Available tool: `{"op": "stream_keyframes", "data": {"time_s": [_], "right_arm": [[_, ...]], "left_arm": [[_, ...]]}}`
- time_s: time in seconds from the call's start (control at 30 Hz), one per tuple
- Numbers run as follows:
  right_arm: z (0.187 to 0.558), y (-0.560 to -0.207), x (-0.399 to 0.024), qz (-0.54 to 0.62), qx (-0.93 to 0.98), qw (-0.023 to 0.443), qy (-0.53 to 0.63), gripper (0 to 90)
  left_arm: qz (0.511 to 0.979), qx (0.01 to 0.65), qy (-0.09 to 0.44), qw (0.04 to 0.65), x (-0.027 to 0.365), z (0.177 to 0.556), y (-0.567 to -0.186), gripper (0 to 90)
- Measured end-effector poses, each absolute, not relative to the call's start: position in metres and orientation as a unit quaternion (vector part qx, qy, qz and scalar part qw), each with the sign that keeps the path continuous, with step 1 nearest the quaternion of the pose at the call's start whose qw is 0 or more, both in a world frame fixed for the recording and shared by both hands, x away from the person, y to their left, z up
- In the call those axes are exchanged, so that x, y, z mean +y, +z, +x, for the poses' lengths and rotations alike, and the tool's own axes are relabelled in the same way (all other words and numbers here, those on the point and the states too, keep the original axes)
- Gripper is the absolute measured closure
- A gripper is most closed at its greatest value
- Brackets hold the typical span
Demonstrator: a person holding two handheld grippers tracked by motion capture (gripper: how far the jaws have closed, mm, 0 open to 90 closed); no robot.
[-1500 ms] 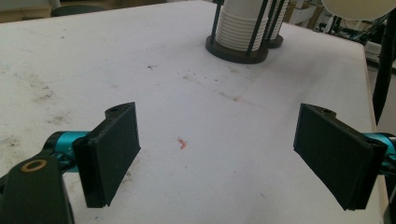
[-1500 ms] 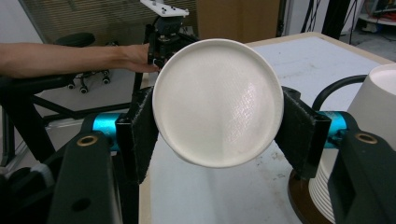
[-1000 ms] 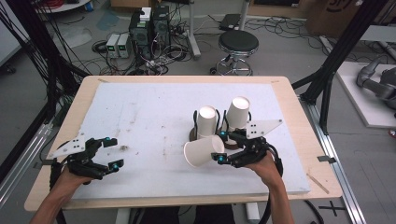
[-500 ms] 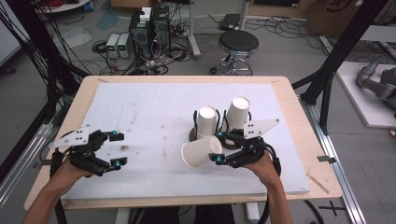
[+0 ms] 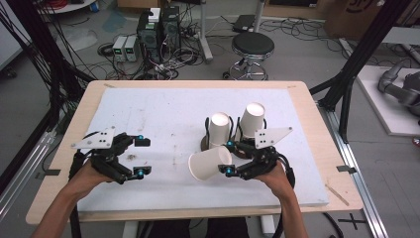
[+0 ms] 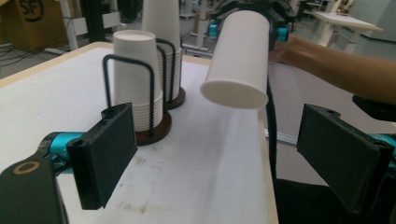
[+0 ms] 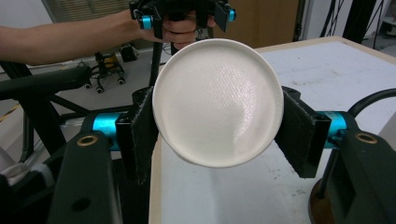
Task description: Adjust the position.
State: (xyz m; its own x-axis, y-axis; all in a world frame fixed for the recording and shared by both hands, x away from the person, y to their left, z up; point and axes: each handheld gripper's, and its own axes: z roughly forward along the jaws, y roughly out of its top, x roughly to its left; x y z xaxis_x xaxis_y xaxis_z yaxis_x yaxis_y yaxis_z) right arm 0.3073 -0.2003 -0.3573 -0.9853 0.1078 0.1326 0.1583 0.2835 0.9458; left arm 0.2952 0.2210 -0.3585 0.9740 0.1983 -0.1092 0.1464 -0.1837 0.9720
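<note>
My right gripper [image 5: 228, 157] is shut on a white paper cup [image 5: 208, 163], which lies sideways above the table with its mouth toward the left. In the right gripper view the cup's round base [image 7: 217, 100] sits squeezed between the two black pads [image 7: 140, 128]. My left gripper [image 5: 141, 156] hovers over the left of the white mat, open and holding nothing. In the left gripper view its gripper [image 6: 224, 158] points at the held cup [image 6: 240, 56], still some way off. Two stacks of upside-down white cups [image 5: 219, 130] [image 5: 252, 121] stand in dark wire holders just behind the right gripper.
The white mat [image 5: 163, 109] covers a wooden table whose edge [image 5: 59, 148] shows all round. The cup holders' round brown bases [image 6: 159, 130] rest on the mat. A stool [image 5: 252, 47] and electronics boxes stand on the floor beyond the far edge.
My left gripper has lifted off the mat and moved right, toward the held cup, jaws still open. The right gripper and its cup have kept still.
</note>
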Motion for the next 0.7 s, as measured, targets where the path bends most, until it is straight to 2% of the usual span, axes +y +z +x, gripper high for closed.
{"op": "stream_keyframes", "data": {"time_s": [0.7], "right_arm": [[0.306,-0.359,-0.19,-0.066,-0.79,0.034,-0.609,36.4]], "left_arm": [[0.777,0.056,-0.031,0.626,0.14,0.307,-0.355,12.0]]}}
